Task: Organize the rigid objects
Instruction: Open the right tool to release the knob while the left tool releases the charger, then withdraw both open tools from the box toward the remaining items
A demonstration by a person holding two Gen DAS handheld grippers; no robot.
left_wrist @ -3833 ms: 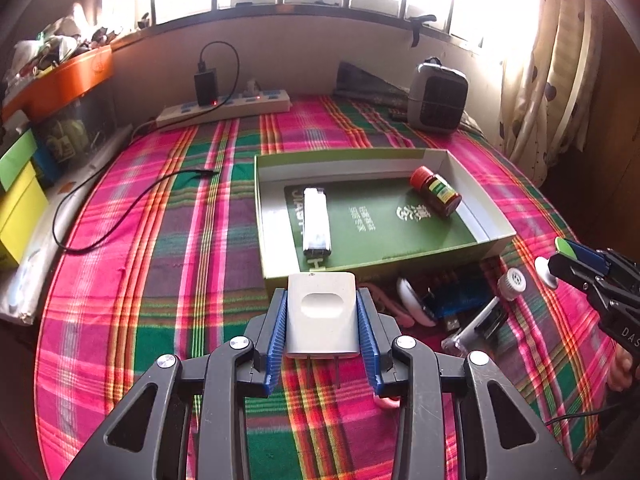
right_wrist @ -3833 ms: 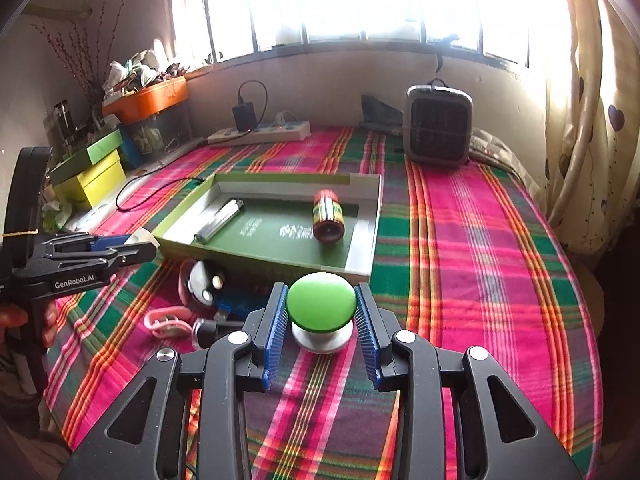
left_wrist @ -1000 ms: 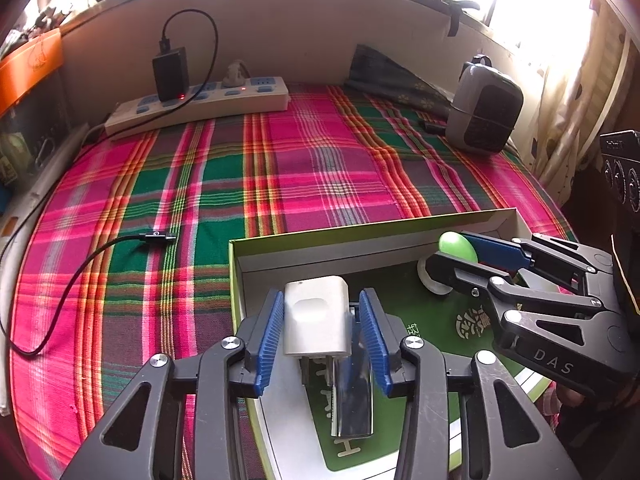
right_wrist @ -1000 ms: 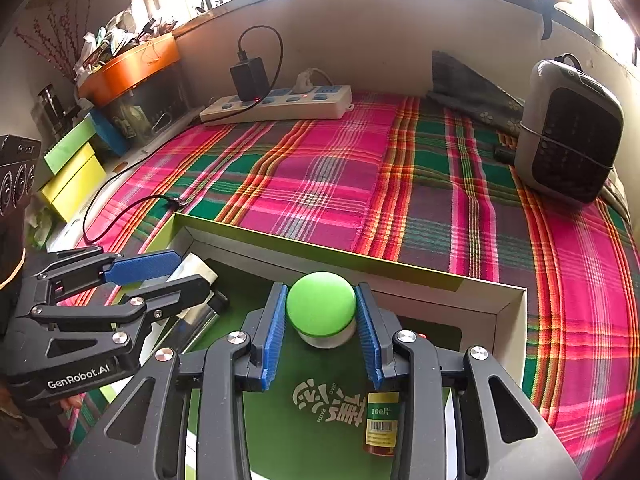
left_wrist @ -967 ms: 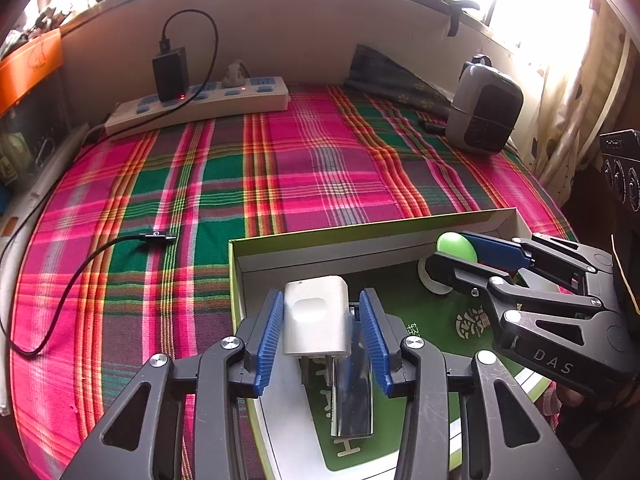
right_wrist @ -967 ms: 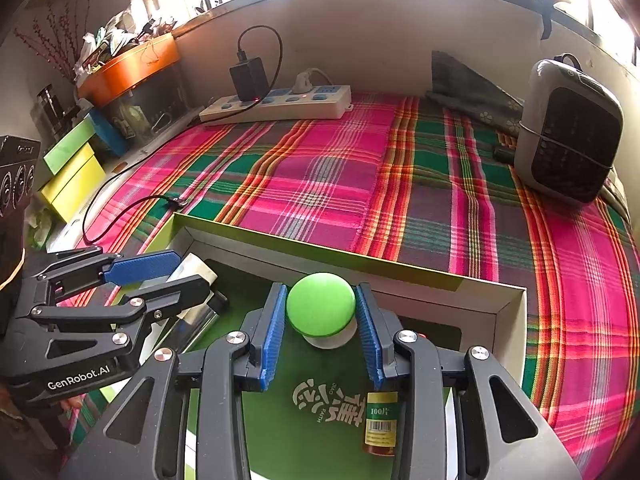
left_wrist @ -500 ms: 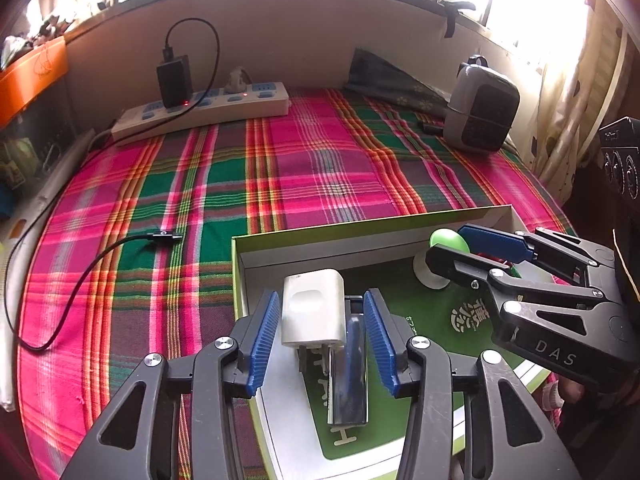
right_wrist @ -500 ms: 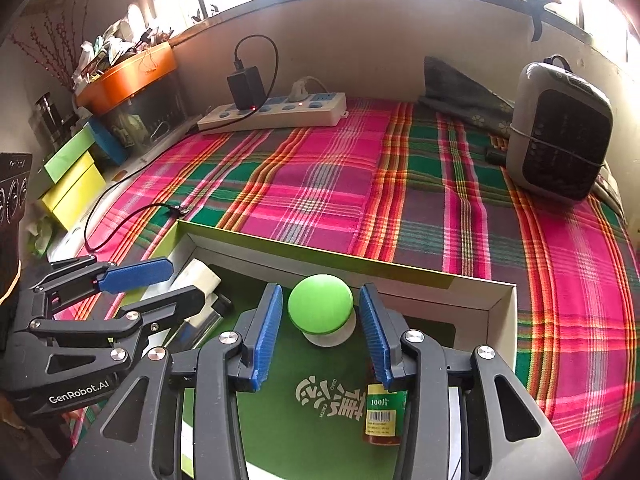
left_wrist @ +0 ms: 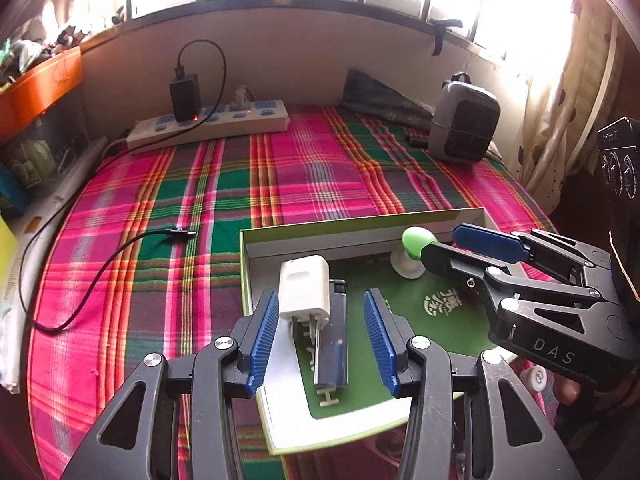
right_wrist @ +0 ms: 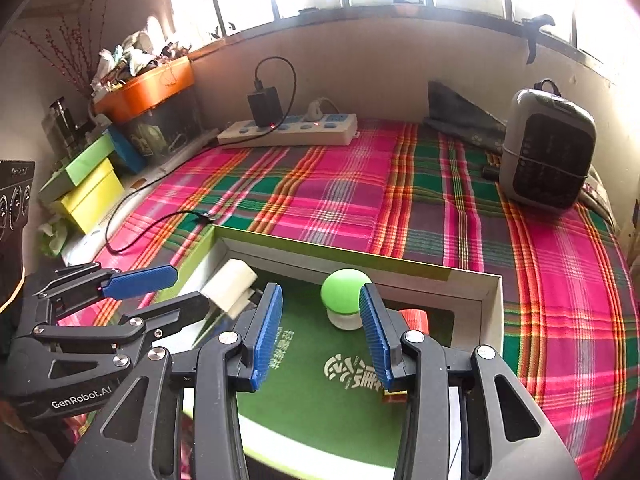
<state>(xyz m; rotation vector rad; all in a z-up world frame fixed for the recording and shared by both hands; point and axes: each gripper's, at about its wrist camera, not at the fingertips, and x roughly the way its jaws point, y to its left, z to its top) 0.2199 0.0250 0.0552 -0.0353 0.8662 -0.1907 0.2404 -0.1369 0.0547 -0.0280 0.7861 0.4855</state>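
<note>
Two grippers, left gripper (left_wrist: 320, 336) and right gripper (right_wrist: 320, 334), hang spread over the green box (left_wrist: 360, 226); white charger (left_wrist: 305, 286) at ten o'clock, green mushroom light (right_wrist: 346, 298) at twelve. A careless withdrawal could topple either.

We see open plaid cloth (left_wrist: 312, 176) beyond the box (left_wrist: 360, 227), bare up to the power strip (left_wrist: 208, 124) and heater (left_wrist: 464, 124). Inside, the charger (left_wrist: 305, 288), lighter (left_wrist: 332, 344) and green-capped knob (right_wrist: 346, 296) crowd the far wall, leaving green floor free nearer us.
</note>
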